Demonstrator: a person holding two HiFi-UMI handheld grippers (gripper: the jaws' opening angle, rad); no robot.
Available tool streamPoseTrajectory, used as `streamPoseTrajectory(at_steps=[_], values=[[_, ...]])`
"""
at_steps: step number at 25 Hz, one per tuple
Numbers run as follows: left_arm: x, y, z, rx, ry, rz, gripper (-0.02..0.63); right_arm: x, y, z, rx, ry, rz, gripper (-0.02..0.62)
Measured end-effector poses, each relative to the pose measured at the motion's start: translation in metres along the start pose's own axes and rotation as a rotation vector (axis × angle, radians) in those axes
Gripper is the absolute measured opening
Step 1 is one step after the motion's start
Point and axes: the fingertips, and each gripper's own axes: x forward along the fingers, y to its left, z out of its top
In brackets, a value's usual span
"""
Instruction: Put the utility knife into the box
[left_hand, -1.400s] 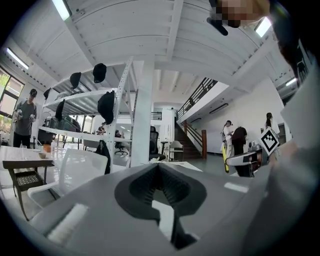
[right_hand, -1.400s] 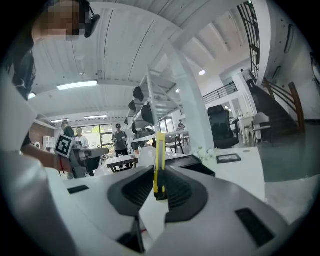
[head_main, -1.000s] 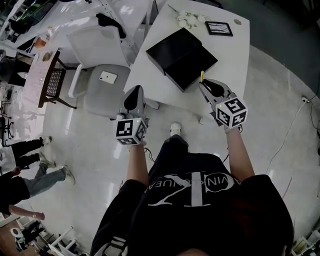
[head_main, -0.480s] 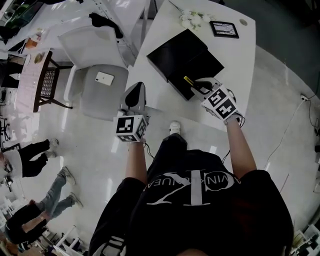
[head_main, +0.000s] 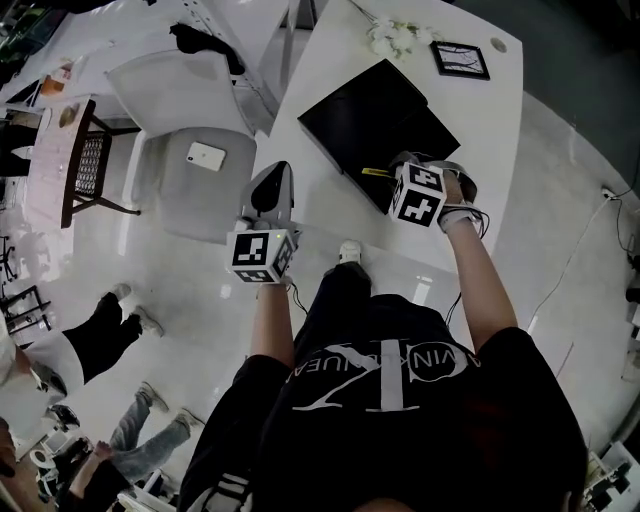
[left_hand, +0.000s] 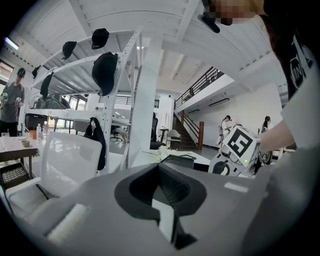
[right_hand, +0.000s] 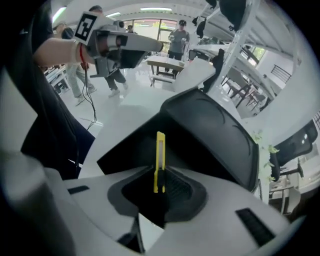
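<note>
right gripper (right_hand: 160, 176) pinching utility knife (right_hand: 159, 152) over box (right_hand: 212, 132) | left gripper (left_hand: 160, 169) pressed together | chair (head_main: 185, 165) beside table (head_main: 485, 115)

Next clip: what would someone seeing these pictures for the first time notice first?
The yellow utility knife stands out, clamped in the right gripper and poised over the open black box on the white table. The left gripper, shut and empty, hangs near the table's corner.
</note>
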Motion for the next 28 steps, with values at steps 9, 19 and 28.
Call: streamPoseTrajectory(at_steps=[9, 19, 28], values=[[0.019, 0.019, -0.003, -0.014, 0.004, -0.009, 0.011, 0.022, -0.017, -0.012, -0.016, 0.086, 0.028, 0.077], [0.035, 0.023, -0.005, -0.029, 0.005, -0.030, 0.011, 0.031, -0.023, -0.021, -0.009, 0.118, 0.036, 0.077], [0.037, 0.031, -0.006, -0.043, 0.005, -0.026, 0.011, 0.032, -0.029, -0.018, 0.011, 0.103, 0.011, 0.077]])
